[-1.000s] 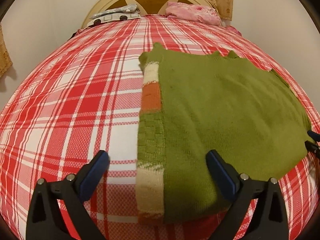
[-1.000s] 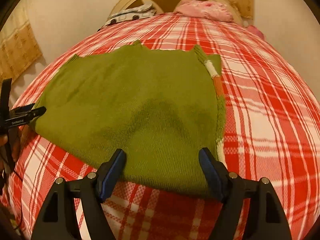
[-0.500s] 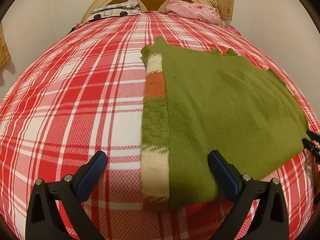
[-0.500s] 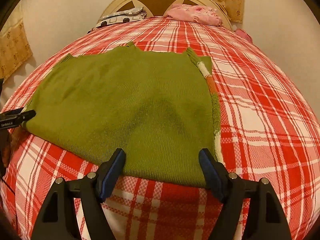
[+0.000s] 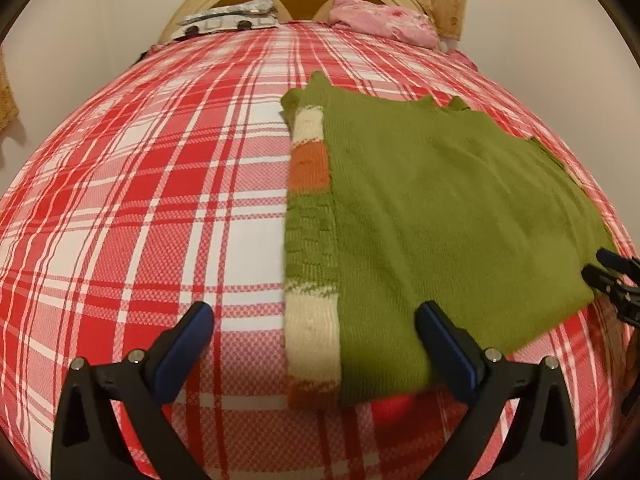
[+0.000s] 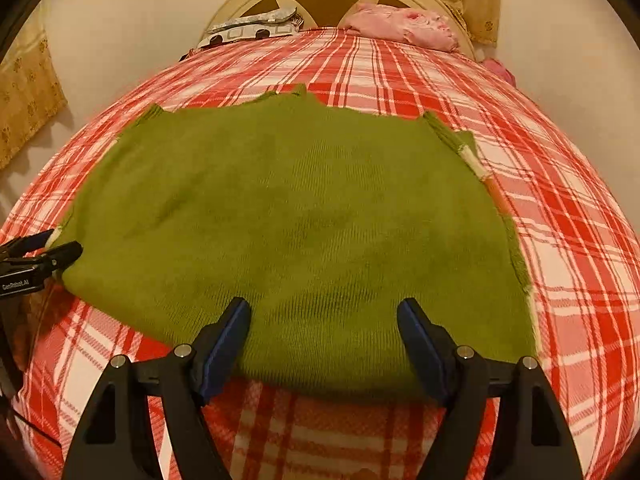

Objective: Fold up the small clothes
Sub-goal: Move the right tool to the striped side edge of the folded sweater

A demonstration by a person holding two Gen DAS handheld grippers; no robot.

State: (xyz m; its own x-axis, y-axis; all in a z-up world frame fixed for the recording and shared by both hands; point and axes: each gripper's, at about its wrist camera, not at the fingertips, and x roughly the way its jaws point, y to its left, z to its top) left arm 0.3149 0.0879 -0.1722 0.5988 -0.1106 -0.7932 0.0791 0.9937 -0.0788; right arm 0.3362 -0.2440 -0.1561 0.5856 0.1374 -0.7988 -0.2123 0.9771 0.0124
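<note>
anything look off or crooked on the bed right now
Nothing stands out. The green sweater lies flat on the plaid bedspread, its striped sleeve folded along one side edge. Both tools, left and right, are open and empty.

Black frames, silver screws, blue-padded fingers [image 5: 188, 344].

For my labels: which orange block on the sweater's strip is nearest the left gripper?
The near-end orange block, under the long cream block; the far orange block lies beyond the green section.
</note>
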